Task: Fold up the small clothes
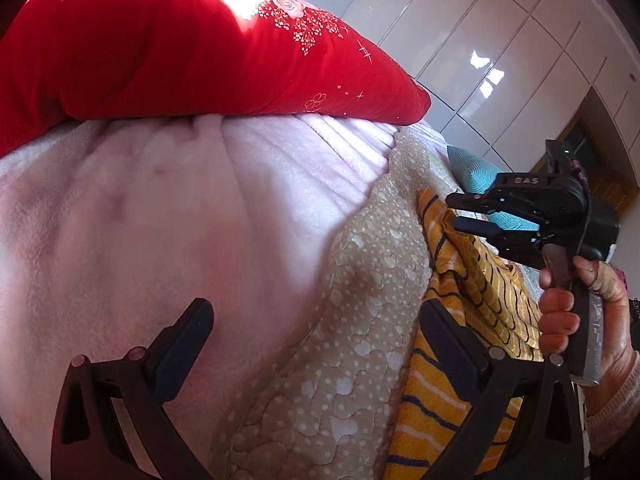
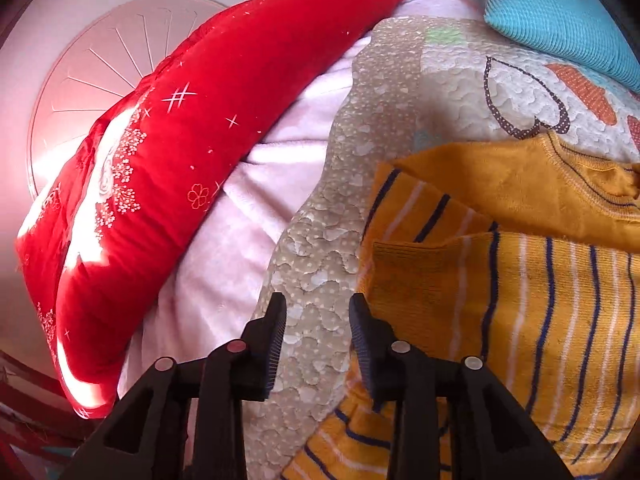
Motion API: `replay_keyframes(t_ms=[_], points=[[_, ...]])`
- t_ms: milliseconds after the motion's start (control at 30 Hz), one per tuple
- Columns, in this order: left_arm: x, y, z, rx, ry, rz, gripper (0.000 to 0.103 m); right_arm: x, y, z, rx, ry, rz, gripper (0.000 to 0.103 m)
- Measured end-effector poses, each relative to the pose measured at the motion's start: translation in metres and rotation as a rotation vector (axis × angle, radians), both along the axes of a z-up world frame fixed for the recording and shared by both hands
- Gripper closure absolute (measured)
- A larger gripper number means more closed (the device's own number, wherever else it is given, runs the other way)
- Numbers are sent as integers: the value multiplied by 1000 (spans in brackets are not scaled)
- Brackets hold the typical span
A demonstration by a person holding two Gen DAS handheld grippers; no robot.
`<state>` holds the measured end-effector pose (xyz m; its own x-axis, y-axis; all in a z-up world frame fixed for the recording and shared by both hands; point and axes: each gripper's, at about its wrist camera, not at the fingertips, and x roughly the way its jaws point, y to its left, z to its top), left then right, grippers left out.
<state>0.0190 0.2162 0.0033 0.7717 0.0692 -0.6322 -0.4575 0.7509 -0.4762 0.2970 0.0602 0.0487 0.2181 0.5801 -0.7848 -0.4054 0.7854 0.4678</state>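
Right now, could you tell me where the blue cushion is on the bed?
In the right wrist view the blue cushion lies at the top right, on the patterned quilt, beyond the yellow striped sweater.

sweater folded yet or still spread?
Partly folded. A striped sleeve lies doubled over the sweater body, collar still showing above. Both grippers, left and right, are open, holding nothing.

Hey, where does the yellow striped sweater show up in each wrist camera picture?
Left wrist view: the yellow striped sweater lies at the right, running down to the lower edge, under the right tongs.
Right wrist view: the sweater fills the lower right, just right of the tongs.
Shared landmark: the red pillow, upper left in both views.
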Motion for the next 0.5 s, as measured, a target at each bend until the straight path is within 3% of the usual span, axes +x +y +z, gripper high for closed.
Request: replay_keyframes(t_ms=[167,333,400,500], points=[[2,-4,-2,24,19,-2,1,-37,-84,43,3,-63,-33,57],[0,-11,-3,42,30,-7,1,-97,-233,96,11,-174,-177,51],[-2,-16,-1,50,26,-11,1,-126,-295,118,-85,-253,-253,49],[-11,-25,6,27,-2,-40,1,-166,-376,142,-326,-350,-389,41]])
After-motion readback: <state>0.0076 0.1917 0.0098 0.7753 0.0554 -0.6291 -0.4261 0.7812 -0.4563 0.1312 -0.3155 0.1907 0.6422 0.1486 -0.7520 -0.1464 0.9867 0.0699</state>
